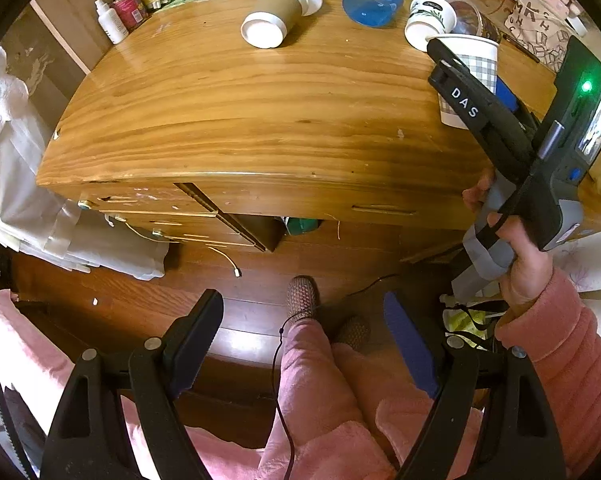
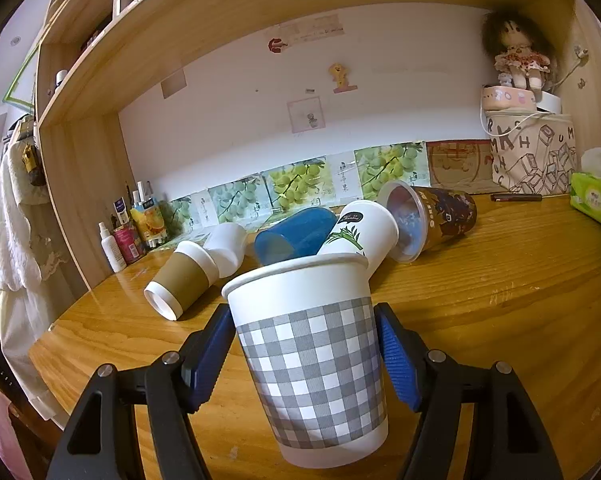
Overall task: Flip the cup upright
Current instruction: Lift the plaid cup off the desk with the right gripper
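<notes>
Right gripper (image 2: 306,354) clamps the checked paper cup (image 2: 312,356) upright, rim up, over the wooden desk (image 2: 500,280); left gripper (image 1: 304,344) hangs wide open, holding nothing.

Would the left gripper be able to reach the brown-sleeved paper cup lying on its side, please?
Probably yes, after travelling: the left gripper hangs open off the desk's front edge, and bare wooden desk lies before the brown-sleeved paper cup. The right gripper is off aside.

Soft, even daylight, probably from the left; both views sharp, with heavy fisheye bending and black corners. Pale glare streaks the desk (image 1: 228,92), and the floor (image 1: 236,340) gleams.
</notes>
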{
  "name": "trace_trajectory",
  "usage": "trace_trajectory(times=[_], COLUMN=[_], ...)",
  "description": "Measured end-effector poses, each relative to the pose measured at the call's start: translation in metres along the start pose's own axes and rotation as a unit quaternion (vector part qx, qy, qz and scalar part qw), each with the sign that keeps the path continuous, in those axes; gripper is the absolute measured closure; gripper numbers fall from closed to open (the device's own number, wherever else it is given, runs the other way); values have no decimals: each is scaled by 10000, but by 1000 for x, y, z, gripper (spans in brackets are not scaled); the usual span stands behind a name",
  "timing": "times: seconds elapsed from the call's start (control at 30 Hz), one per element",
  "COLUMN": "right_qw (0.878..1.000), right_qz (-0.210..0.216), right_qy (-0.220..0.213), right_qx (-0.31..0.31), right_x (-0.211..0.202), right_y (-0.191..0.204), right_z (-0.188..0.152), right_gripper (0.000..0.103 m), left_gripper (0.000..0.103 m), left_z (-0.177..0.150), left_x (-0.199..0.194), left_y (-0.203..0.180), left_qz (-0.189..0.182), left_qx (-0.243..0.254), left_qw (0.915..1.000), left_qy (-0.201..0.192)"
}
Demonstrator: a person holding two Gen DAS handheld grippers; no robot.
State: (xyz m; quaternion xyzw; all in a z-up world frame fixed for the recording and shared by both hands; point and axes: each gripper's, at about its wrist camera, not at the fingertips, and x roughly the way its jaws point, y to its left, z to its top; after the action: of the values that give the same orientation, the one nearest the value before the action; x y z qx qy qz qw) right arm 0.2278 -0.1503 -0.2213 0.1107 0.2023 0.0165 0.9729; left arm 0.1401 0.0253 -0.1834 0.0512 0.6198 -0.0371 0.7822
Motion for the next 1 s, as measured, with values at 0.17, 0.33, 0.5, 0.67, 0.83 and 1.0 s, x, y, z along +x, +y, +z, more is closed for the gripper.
trace_trajectory(times=[0.17,0.33,0.5,0.67,0.83,1.0], right_qw=[10000,9999,9998,9997,9995,9991], right_qz=[-20,20,57,61,-44,-138], right_qy=[-23,-6,-23,-88,-128,-173], right_qx=[-70,-158,-199,-237,-301,-366], right_x=[0,0,-2,-2,-3,-11], right_y=[0,4,9,12,16,20], right_z=[-4,-8,-9,-8,-9,-13], right_gripper=[32,31,31,31,35,36], left_gripper=[18,18,18,18,18,18], left_z=[0,-1,-1,-1,-2,-2], left_x=[3,5,6,6,7,7], left_y=[-4,-8,-8,-8,-6,-5], left_qz=[-24,-15,-26,-28,-28,-47], left_qx=[70,124,144,138,129,153], left_qw=[9999,9999,9998,9998,9998,9997], left_qy=[71,115,133,159,174,172])
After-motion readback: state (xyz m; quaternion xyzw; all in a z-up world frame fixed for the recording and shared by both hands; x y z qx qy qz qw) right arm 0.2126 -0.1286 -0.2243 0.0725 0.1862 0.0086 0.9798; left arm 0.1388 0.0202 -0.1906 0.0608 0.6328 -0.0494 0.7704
